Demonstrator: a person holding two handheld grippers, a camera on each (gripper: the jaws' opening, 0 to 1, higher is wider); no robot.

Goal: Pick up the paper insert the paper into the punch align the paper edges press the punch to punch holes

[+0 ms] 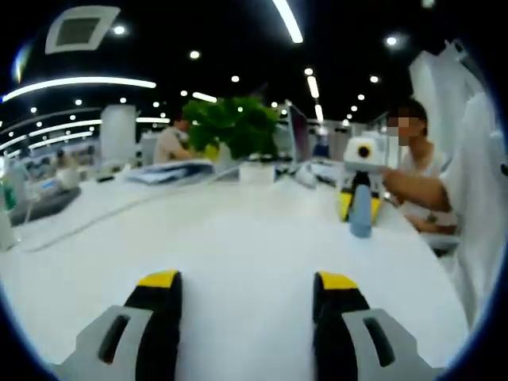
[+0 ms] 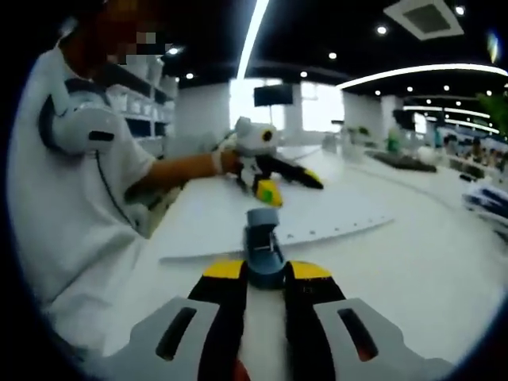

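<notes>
Our right gripper is clamped on the small blue-grey hole punch at the near edge of the white paper sheet, whose far edge already shows a row of holes. Our left gripper hovers above the white table, jaws apart and empty, so we judge only the last presses remain.

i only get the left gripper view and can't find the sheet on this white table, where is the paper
Observer: The paper lies flat on the table, just ahead of the right gripper, which is shut on the blue punch.
Operator: ok, any holes in it yet
Observer: Yes, a row of small holes runs along the edge nearest the punch. The punch sits at that edge; I cannot tell whether the sheet is inside its slot.
</notes>
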